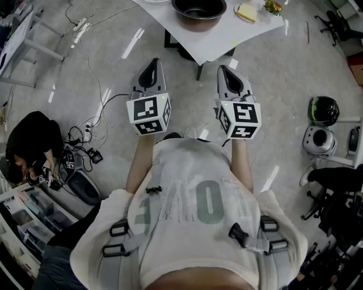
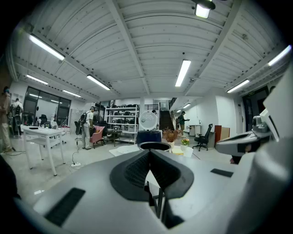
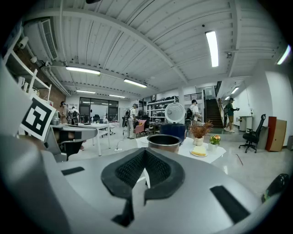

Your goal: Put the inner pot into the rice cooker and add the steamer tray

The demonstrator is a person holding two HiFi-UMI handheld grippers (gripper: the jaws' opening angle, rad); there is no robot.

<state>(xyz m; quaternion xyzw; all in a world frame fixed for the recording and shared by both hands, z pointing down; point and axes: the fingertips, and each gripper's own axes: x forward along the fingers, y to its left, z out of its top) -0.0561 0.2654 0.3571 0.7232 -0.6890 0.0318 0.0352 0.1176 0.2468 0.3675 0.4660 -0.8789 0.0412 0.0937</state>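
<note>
The metal inner pot (image 1: 198, 11) stands empty on a white table (image 1: 212, 42) ahead of me. In the right gripper view the inner pot (image 3: 164, 141) sits in front of the blue rice cooker (image 3: 173, 130), whose white lid (image 3: 175, 113) is raised. The left gripper view shows the same cooker (image 2: 149, 136) behind the pot's rim (image 2: 154, 146). A flat white round piece (image 2: 123, 148) lies left of the pot; I cannot tell what it is. My left gripper (image 1: 152, 61) and right gripper (image 1: 225, 68) hang side by side short of the table, both shut and empty, pads together (image 2: 149, 151) (image 3: 145, 151).
A plate with yellow food (image 1: 247, 12), a dried plant (image 3: 200, 131) and a small flower pot (image 3: 214, 140) share the table. Cables (image 1: 85, 124) trail over the floor at left, near a crouching person (image 1: 31, 147). Helmets (image 1: 323, 110) lie at right. People and white desks (image 2: 43, 132) stand further back.
</note>
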